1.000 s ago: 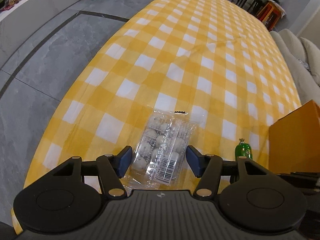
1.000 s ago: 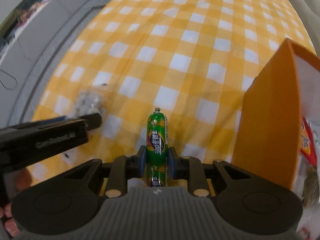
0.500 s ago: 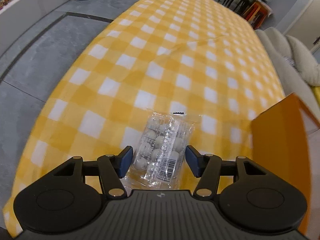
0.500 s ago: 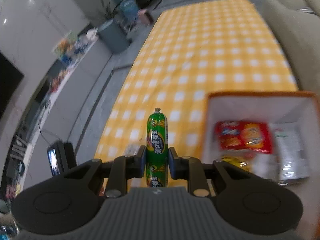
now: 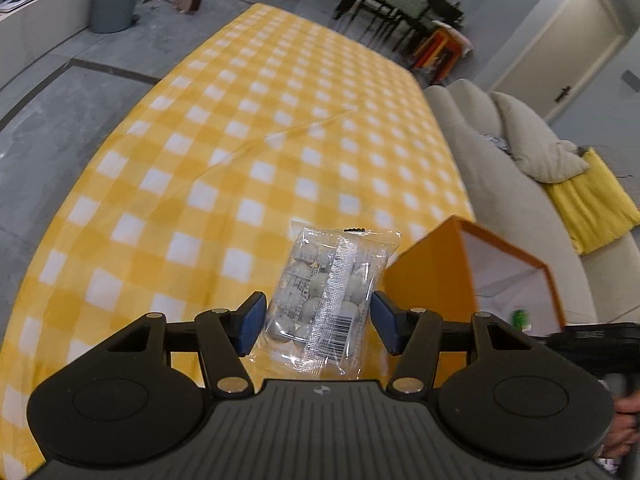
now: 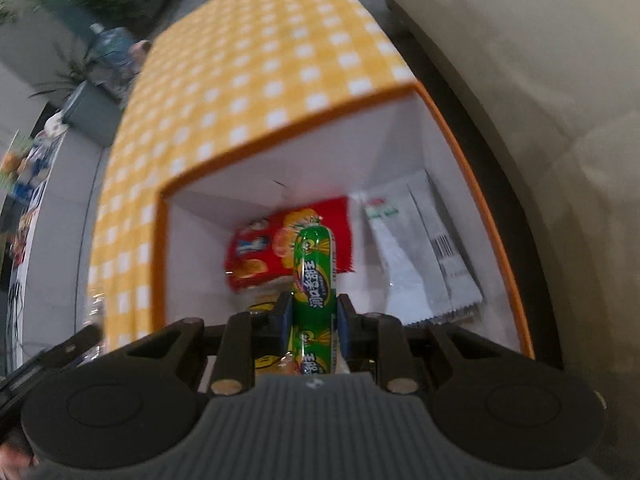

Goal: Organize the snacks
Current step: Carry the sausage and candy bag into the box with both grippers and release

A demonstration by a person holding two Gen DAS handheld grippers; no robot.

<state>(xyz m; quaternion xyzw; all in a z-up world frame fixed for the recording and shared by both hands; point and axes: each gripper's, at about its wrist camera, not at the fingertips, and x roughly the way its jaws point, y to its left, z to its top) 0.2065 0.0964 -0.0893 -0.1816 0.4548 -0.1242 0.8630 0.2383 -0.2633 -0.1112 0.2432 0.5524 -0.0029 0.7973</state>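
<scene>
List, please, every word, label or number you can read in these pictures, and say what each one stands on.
"润口香甜王": printed down the green sausage, as best I can read it.
Clear bag: a barcode and fine print, too small to read.
Red packet: the print is blurred and unreadable.
White packet: a barcode and a red-and-green mark, too small to read.

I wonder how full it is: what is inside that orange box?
Inside the orange box lie a red snack bag and a silver-white packet. A yellow wrapper peeks out, mostly covered by the green sausage and the fingers.
</scene>
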